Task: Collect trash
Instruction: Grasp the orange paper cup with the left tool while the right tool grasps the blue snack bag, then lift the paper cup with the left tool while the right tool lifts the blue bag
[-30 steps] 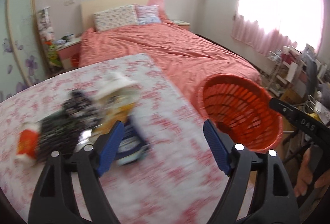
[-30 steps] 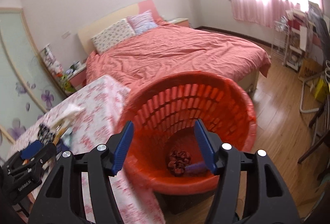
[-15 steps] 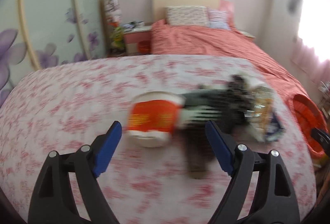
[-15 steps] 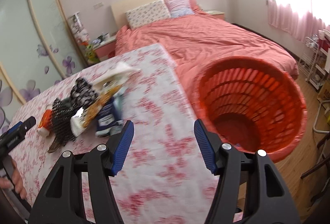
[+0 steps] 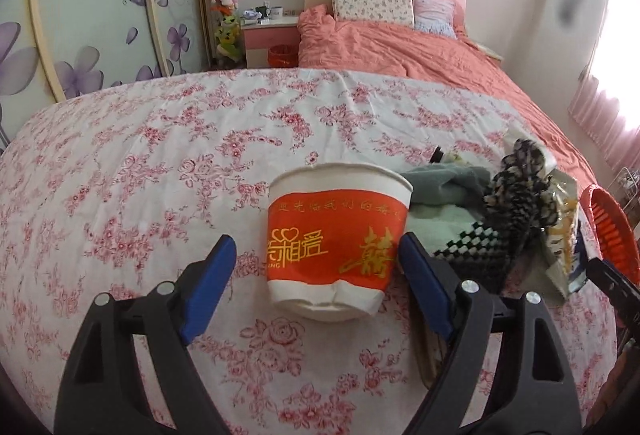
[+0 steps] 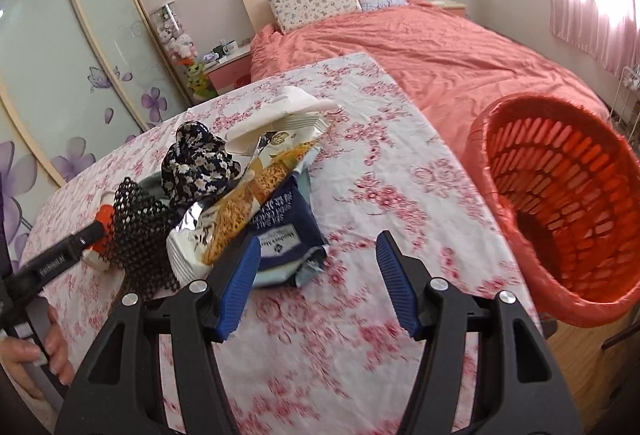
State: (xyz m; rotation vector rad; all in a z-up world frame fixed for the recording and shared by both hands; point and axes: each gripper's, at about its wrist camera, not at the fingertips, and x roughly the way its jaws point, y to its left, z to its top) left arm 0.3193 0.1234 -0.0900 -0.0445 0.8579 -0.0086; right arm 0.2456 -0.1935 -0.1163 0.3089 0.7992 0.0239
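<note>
A white and orange paper cup [image 5: 338, 241] lies on its side on the floral table [image 5: 160, 163]. My left gripper [image 5: 316, 267] is open with its jaws on either side of the cup's base, not touching. Right of the cup lies a pile: black mesh [image 6: 138, 231], patterned cloth [image 6: 196, 163], snack wrappers [image 6: 256, 195], a blue packet [image 6: 286, 239] and a white tissue pack [image 6: 288, 111]. My right gripper [image 6: 316, 275] is open and empty, just in front of the blue packet. The orange basket [image 6: 560, 203] stands off the table's right edge.
A bed with an orange cover [image 6: 460, 43] lies beyond the table. A wardrobe with flower decals [image 5: 80, 27] and a nightstand [image 5: 272, 35] stand at the left. Pink curtains [image 6: 592, 7] hang at the right.
My left gripper swung left from the basket side to the cup and closed in on it. My right gripper turned from above the basket to the pile on the table.
</note>
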